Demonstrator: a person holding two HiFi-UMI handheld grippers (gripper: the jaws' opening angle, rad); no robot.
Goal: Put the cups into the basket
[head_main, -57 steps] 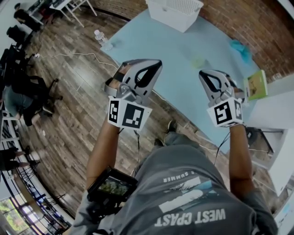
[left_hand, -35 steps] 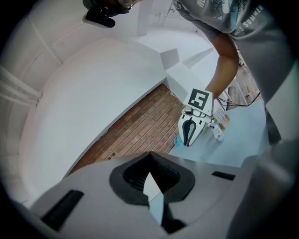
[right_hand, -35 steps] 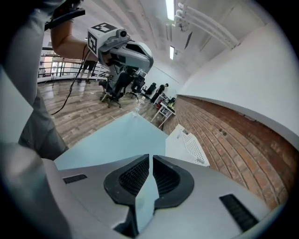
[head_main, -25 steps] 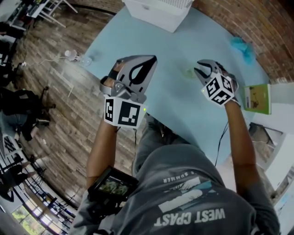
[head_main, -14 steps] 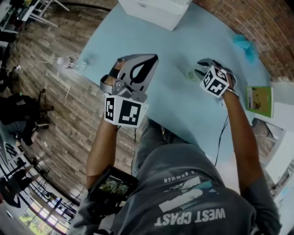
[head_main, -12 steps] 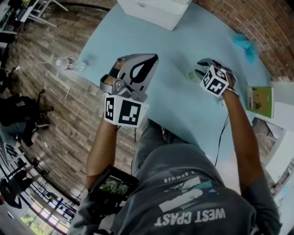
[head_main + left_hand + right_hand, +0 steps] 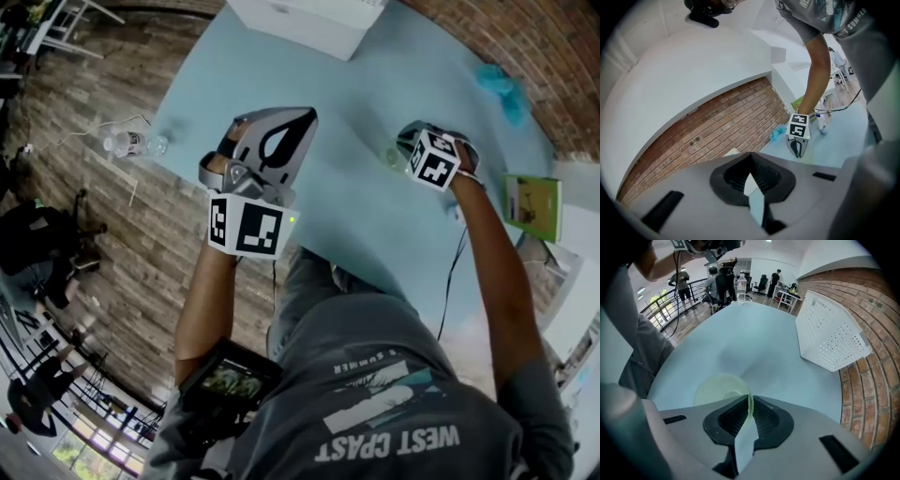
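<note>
Fingers of the left gripper (image 7: 300,114) are being held together, with nothing between them, over the near left edge of the light blue table (image 7: 356,202). Further right, the pale green cup (image 7: 717,387), standing on the table, is being clamped at its rim by the right gripper (image 7: 749,400), whose jaws have just been closing. The white basket (image 7: 829,329) is being shown at the far edge, well apart from the cup.
</note>
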